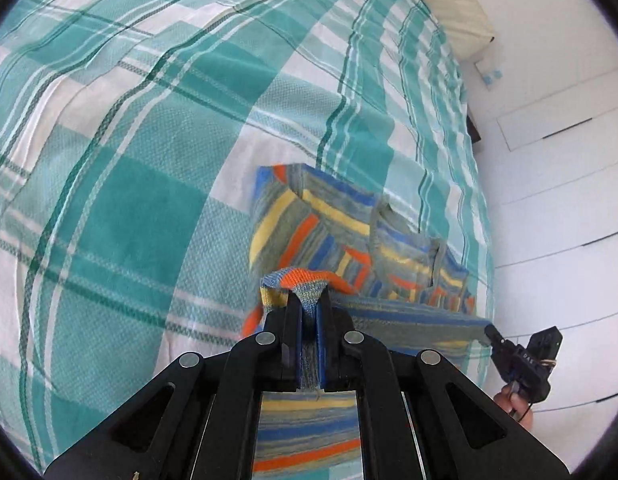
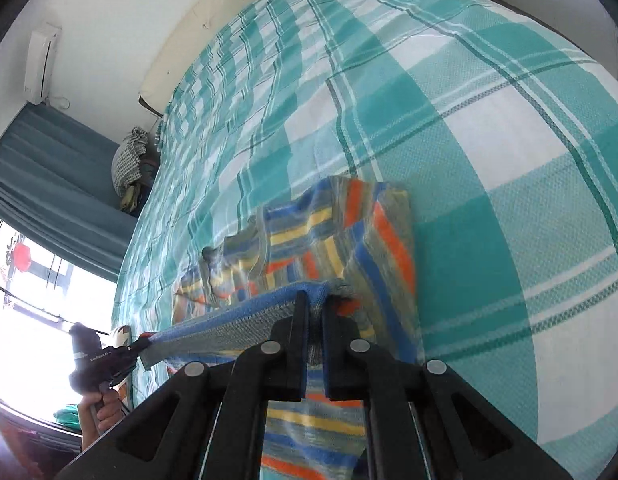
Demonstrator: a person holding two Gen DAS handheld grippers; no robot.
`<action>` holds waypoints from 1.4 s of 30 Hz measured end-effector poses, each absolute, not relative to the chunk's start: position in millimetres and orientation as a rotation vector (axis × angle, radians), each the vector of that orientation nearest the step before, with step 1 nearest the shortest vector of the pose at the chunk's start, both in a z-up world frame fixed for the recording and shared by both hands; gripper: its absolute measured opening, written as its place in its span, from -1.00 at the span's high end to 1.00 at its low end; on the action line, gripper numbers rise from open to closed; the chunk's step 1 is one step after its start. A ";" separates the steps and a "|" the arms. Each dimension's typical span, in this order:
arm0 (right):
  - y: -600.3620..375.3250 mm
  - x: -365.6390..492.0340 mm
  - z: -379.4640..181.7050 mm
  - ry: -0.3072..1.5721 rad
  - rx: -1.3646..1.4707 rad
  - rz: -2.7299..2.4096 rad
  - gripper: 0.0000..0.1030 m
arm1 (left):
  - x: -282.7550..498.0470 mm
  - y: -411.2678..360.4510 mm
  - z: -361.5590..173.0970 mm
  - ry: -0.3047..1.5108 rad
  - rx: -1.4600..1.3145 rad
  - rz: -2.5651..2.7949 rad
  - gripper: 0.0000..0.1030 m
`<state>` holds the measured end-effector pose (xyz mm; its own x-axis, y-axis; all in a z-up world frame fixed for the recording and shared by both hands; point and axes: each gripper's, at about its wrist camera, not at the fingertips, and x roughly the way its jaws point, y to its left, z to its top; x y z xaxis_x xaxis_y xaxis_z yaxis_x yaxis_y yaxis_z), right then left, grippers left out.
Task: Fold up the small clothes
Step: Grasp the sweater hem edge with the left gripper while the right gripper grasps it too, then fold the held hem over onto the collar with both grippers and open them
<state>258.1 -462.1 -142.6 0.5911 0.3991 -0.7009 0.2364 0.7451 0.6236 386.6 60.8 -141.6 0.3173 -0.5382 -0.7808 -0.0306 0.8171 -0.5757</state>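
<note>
Pinching the striped sweater's (image 1: 309, 216) near hem taut, left gripper (image 1: 307, 300) and right gripper (image 2: 316, 302) risk uneven travel skewing the fold on the plaid bedspread (image 1: 129, 140).

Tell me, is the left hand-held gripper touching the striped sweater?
Touching. The left wrist view shows the left hand-held gripper shut on the striped sweater, its hem pinched between the fingers.

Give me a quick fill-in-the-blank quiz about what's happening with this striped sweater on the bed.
1. Both grippers are shut on the sweater's ____ edge, stretched taut between them.
2. The bedspread is checked white and ____.
3. The left gripper pinches an orange, grey and ____ corner.
4. The right gripper pinches a ____ corner.

Missing words: same; teal; yellow; blue
</note>
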 end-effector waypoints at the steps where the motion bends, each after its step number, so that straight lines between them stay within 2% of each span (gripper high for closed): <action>1: -466.4 271.9 -147.7 0.946 0.775 0.109 0.89 | 400.7 55.9 -144.5 1.209 -0.538 -0.348 0.92; 3: -475.8 297.1 -158.6 0.883 0.825 0.088 0.89 | 427.0 43.4 -152.2 1.169 -0.518 -0.313 0.83; 4: -480.0 305.9 -163.4 0.840 0.853 0.087 0.84 | 439.3 40.6 -156.1 1.154 -0.502 -0.276 0.65; 5: -481.7 314.4 -169.6 0.818 0.860 0.063 0.78 | 448.9 41.4 -160.8 1.159 -0.488 -0.217 0.19; 6: -483.5 320.0 -175.7 0.824 0.863 0.026 0.39 | 455.4 45.2 -165.5 1.171 -0.489 -0.164 -0.11; 7: -485.8 323.8 -179.4 0.834 0.876 0.002 -0.12 | 458.0 52.0 -168.2 1.170 -0.506 -0.119 -0.41; 10: -488.1 311.5 -165.5 0.763 0.850 -0.001 -0.16 | 444.6 76.3 -161.0 1.081 -0.597 -0.103 -0.41; 13: -466.8 291.0 -135.8 0.750 0.671 0.079 -0.16 | 411.8 79.1 -142.9 1.001 -0.557 -0.174 -0.41; 19: -388.4 259.6 -132.9 0.939 0.367 0.340 -0.16 | 323.5 31.7 -147.4 1.057 -0.285 -0.461 -0.41; 22: -369.6 285.8 -139.6 1.040 0.380 0.383 -0.16 | 342.7 14.5 -153.2 1.106 -0.269 -0.470 -0.41; 24: -366.5 323.2 -152.1 1.156 0.460 0.332 -0.16 | 375.9 6.3 -159.1 1.186 -0.334 -0.470 -0.42; 26: -371.3 358.8 -161.0 1.185 0.553 0.243 -0.16 | 413.1 -2.2 -164.4 1.243 -0.400 -0.448 -0.46; 28: -380.3 391.4 -166.3 1.147 0.646 0.197 -0.16 | 443.0 -3.2 -158.2 1.201 -0.436 -0.380 -0.46; 31: -393.8 393.2 -144.4 0.896 0.715 0.165 -0.16 | 463.1 11.5 -138.1 1.091 -0.470 -0.289 -0.49; 33: -394.9 379.0 -134.4 0.815 0.725 0.200 -0.16 | 455.3 23.0 -130.8 1.050 -0.462 -0.303 -0.56; 39: -361.7 303.8 -131.5 0.914 0.434 0.382 -0.16 | 349.2 6.9 -146.1 1.058 -0.169 -0.504 -0.59; 40: -357.0 285.0 -137.9 0.947 0.395 0.401 -0.16 | 329.4 3.1 -158.1 1.096 -0.111 -0.518 -0.58; 42: -353.3 243.1 -166.1 1.073 0.308 0.362 -0.16 | 292.6 5.1 -189.3 1.210 0.003 -0.478 -0.22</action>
<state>243.1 -353.3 -166.1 0.4289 0.4319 -0.7934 -0.1373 0.8993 0.4153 292.6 5.1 -189.3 0.2661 -0.3524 -0.8972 0.3557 0.9010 -0.2484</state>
